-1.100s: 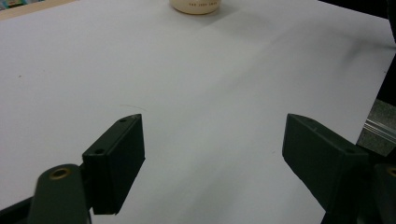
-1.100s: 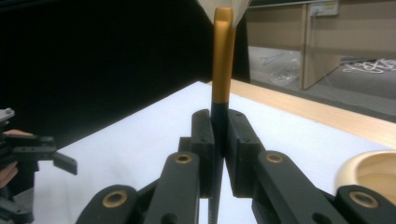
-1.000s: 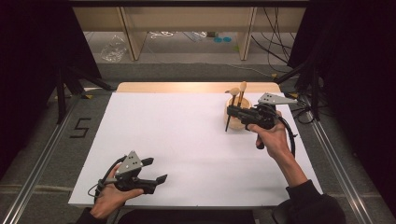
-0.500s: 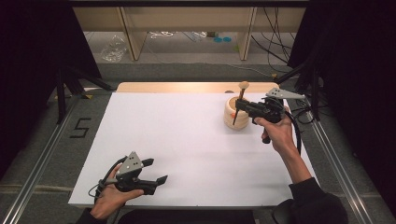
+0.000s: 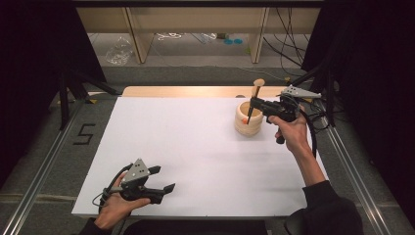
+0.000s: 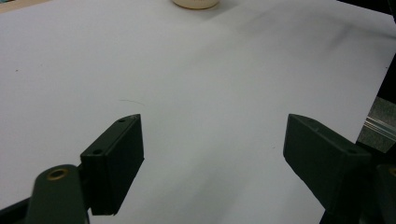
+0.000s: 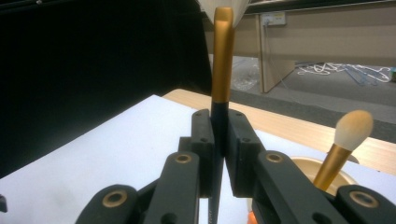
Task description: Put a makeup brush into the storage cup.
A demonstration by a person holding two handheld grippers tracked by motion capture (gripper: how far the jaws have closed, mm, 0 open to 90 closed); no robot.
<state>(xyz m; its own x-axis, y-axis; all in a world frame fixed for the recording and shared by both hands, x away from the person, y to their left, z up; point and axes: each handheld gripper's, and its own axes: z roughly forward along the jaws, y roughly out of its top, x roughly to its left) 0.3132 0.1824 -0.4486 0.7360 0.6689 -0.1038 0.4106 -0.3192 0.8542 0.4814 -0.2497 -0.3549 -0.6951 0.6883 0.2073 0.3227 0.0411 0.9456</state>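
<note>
**Lowering a makeup brush into the wooden cup**

Looking down from the high view, the right gripper (image 5: 253,105) sits at the far right of the white table (image 5: 195,147), its jaws pinching a makeup brush (image 5: 254,100) that stands nearly upright, bristle head up, with its dark handle tip pointing down into the round wooden cup (image 5: 248,119). Something small and orange lies inside the cup, too small to name. The step in hand appears to be placing the brush into the cup; the tip looks to be at or just inside the rim, though the view does not settle whether it touches the bottom. The left gripper (image 5: 159,182) rests at the near left edge of the table, well apart from the cup, its jaws spread and holding nothing.

In the left gripper view, the two black jaws stand wide apart over bare white surface, and the base of the cup (image 6: 196,3) shows at the top edge, far off.

In the right gripper view, the jaws are pressed together on the dark part of the brush handle (image 7: 219,126), just below the gold ferrule, which rises straight up to a pale head cut off at the top. A second brush (image 7: 343,149) with a peach head leans in the cup (image 7: 310,169) just beside the right jaw.

The next move probably calls for easing the held brush lower until it seats, keeping clear of the leaning brush, and then parting the jaws so it rests against the rim.
</note>
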